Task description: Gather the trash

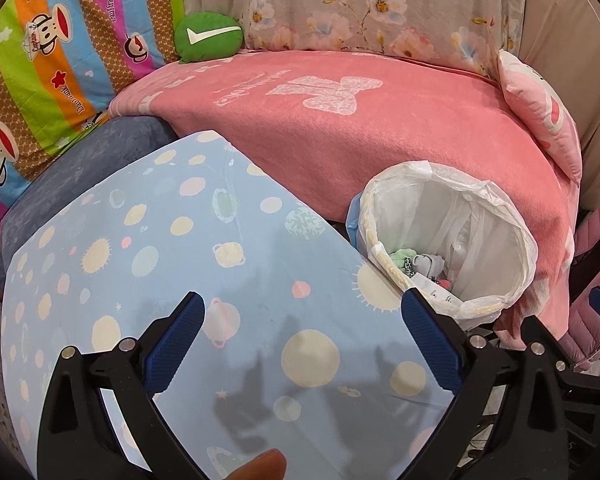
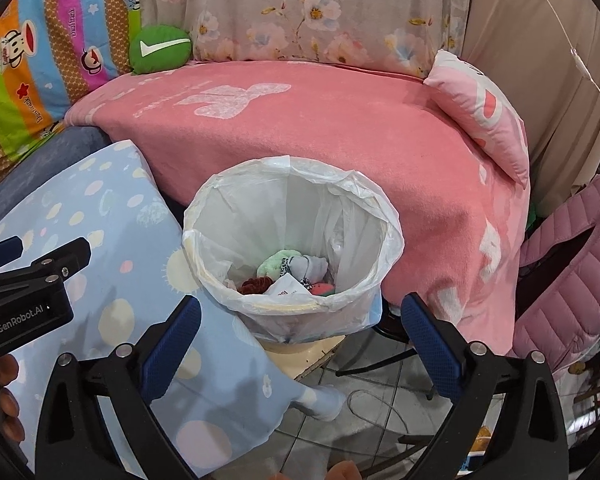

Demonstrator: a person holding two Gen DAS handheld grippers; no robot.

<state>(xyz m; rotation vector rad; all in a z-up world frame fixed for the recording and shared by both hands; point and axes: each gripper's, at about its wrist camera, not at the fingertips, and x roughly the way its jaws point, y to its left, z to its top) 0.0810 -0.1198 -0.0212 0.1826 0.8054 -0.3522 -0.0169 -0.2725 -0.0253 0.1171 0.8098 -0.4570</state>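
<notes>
Right gripper point(image 2: 300, 344) nearest the lens: blue pads spread to full width, nothing between them, poised just above and in front of the bin point(image 2: 292, 240). Left gripper point(image 1: 302, 344) likewise wide open and empty, hanging over the blue spotted sheet point(image 1: 160, 240) with the bin off to its right. The bin, lined with a white bag point(image 2: 340, 208), stands between the sheet and the pink blanket point(image 2: 300, 132). At its bottom lies the trash point(image 2: 292, 276): a green fabric wad, a grey one, a dark red piece, a white paper slip, something red-and-green; roughly five items, though the pile overlaps and the count is unsure. Judged from this, the task looks nearly or wholly done: sheet and blanket show no loose litter. Counts: two grippers, one bin, one bag, one green cushion point(image 2: 160, 50), one pink pillow point(image 2: 480, 116). The floor at right is cluttered; whether any of it is trash I cannot tell.
</notes>
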